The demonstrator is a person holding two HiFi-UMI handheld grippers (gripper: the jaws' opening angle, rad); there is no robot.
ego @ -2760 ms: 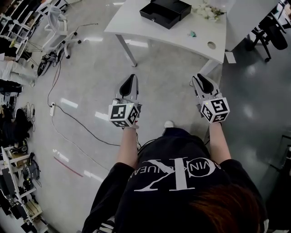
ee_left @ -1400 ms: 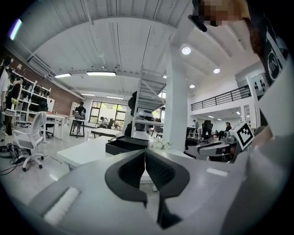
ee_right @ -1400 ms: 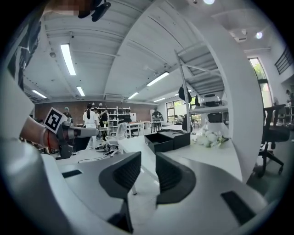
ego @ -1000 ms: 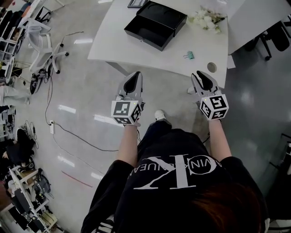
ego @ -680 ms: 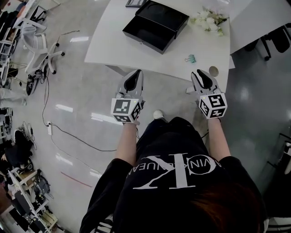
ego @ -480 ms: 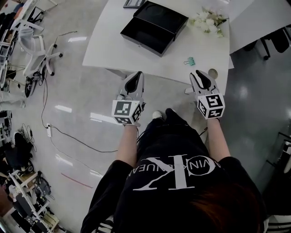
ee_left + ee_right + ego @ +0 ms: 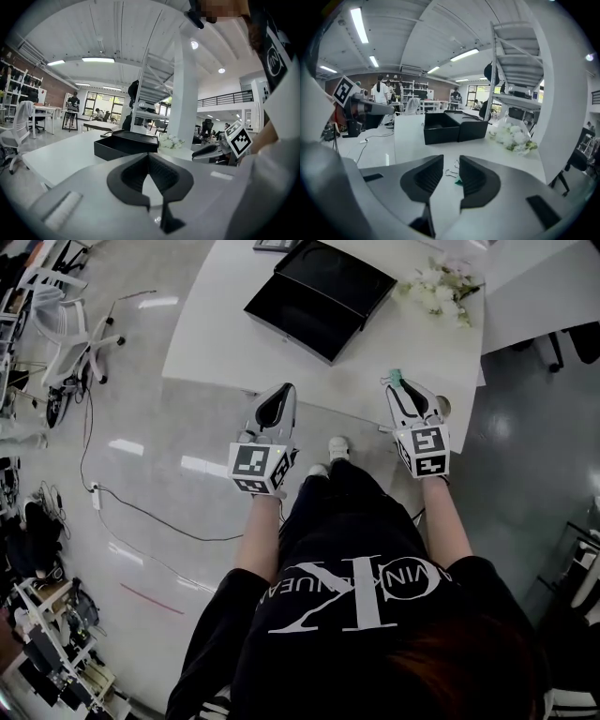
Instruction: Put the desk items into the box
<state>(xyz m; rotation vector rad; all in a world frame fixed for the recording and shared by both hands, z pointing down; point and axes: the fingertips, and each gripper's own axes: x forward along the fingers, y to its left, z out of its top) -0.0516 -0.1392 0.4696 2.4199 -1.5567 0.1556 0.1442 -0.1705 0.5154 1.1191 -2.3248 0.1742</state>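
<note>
A black open box [image 7: 319,292] lies on the white table [image 7: 216,334], its lid beside it; it also shows as the black box [image 7: 126,143] and the black box [image 7: 454,125]. A teal binder clip [image 7: 396,377] lies near the table's front edge, right at the tips of my right gripper [image 7: 399,386]. In the right gripper view the clip [image 7: 453,174] shows through the narrow gap of my open right gripper [image 7: 451,161]. My left gripper [image 7: 284,390] is shut and empty at the table's near edge, and its tips meet in the left gripper view [image 7: 149,157].
A bunch of white flowers [image 7: 441,287] lies right of the box. A cable hole [image 7: 441,405] sits in the table's front right corner. An office chair [image 7: 70,324], floor cables [image 7: 141,512] and shelves [image 7: 28,652] are at the left. A dark flat item [image 7: 272,244] is behind the box.
The person has walked up to the table. Both grippers now reach its near edge, and the right gripper has moved forward onto the binder clip.
</note>
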